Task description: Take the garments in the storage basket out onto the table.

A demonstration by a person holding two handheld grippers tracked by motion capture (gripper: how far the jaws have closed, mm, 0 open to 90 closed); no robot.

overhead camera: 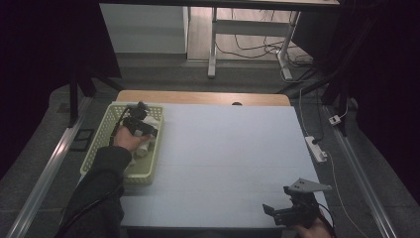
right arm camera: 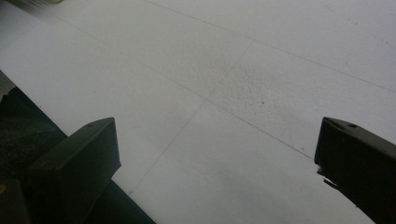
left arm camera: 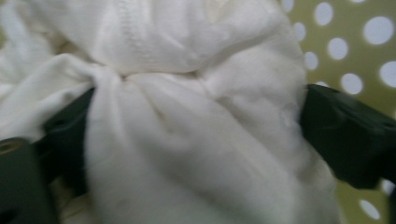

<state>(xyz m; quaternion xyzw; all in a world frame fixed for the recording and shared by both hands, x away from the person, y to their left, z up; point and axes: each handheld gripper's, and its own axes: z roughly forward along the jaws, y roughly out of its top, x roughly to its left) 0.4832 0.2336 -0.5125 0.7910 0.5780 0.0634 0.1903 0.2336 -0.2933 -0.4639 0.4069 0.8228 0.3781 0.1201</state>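
A white cloth (left arm camera: 187, 93) lies bunched in a yellow-green perforated basket (overhead camera: 97, 144) at the table's left side. My left gripper (overhead camera: 140, 125) reaches down into the basket. In the left gripper view my left gripper (left arm camera: 196, 126) is open, its two black jaws standing wide on either side of a thick fold of the cloth and touching it. The basket's dotted wall (left arm camera: 355, 56) shows behind the cloth. My right gripper (overhead camera: 277, 210) hovers low over the table's near right corner. It is open (right arm camera: 217, 154), with nothing between its jaws but bare white table.
The white table top (overhead camera: 228, 148) spreads between the basket and my right gripper. A wooden strip (overhead camera: 203, 97) runs along its far edge. A power strip (overhead camera: 316, 148) and cables lie on the floor to the right, and desk legs (overhead camera: 213, 44) stand beyond.
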